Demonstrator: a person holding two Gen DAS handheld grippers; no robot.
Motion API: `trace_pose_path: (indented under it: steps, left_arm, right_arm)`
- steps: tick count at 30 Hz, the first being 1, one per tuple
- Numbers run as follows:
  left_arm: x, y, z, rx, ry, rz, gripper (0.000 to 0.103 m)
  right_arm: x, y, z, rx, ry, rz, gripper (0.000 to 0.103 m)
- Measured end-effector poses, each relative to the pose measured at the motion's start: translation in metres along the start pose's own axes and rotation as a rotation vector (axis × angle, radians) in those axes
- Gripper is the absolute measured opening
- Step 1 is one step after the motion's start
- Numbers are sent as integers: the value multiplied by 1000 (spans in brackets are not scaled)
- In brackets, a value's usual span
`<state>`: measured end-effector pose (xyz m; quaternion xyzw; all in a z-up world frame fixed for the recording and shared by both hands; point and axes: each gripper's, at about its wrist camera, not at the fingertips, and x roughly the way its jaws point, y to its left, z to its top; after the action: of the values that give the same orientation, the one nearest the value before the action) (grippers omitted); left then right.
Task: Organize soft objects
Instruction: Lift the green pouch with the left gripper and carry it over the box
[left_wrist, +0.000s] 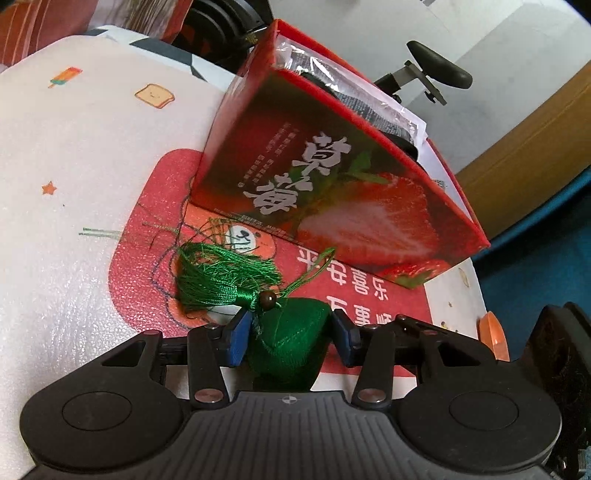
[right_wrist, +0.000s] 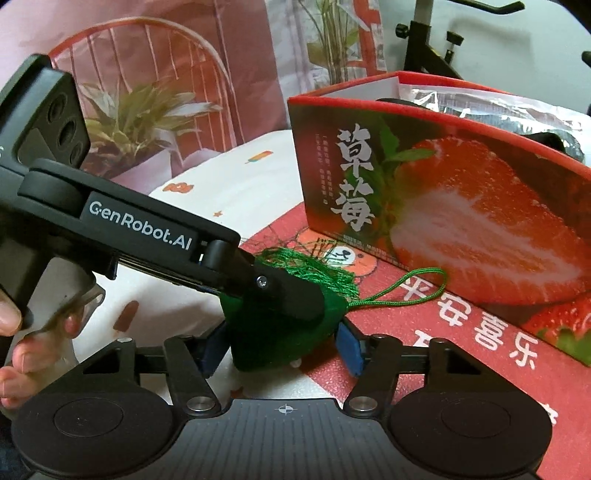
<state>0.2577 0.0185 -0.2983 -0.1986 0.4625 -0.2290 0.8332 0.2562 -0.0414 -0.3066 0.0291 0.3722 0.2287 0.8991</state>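
The table (left_wrist: 66, 229), under a white cartoon-printed cover, carries an open red strawberry box (left_wrist: 332, 192) already holding plastic-wrapped items, presumably the place for soft things; just in front of it sits the green sachet (left_wrist: 291, 343), tassel (left_wrist: 221, 273) spread toward the box; the left tongs (left_wrist: 291, 334) are clenched on it; the right tongs (right_wrist: 284, 347) bracket the same sachet, pads at its sides, likely for a handover, though I cannot tell whether they press.
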Motion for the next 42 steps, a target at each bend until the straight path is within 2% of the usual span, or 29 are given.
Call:
trace_pose_path:
  steps: [5,15,28,37,42]
  left_arm:
    - [-12,-11,7,22,-26,-12,49]
    - [-51,-65,50,128,-170,-50,48]
    - [-77,-126,100,273,-316,-124,49]
    - [-87,-144,130,278,-439,-164,50]
    - [-77,-152,139,309,-449,-149,52]
  right_arm:
    - [-17,1,12,-43,-65,-8,57]
    - [-73,-6,64,-129,-226,-46,56]
    - [-126,-20,128,-262,-393,-134,56]
    - [-137,-27,173,-380,-485,-191,56]
    - [-128,-41,179,-369,-494,-204,56]
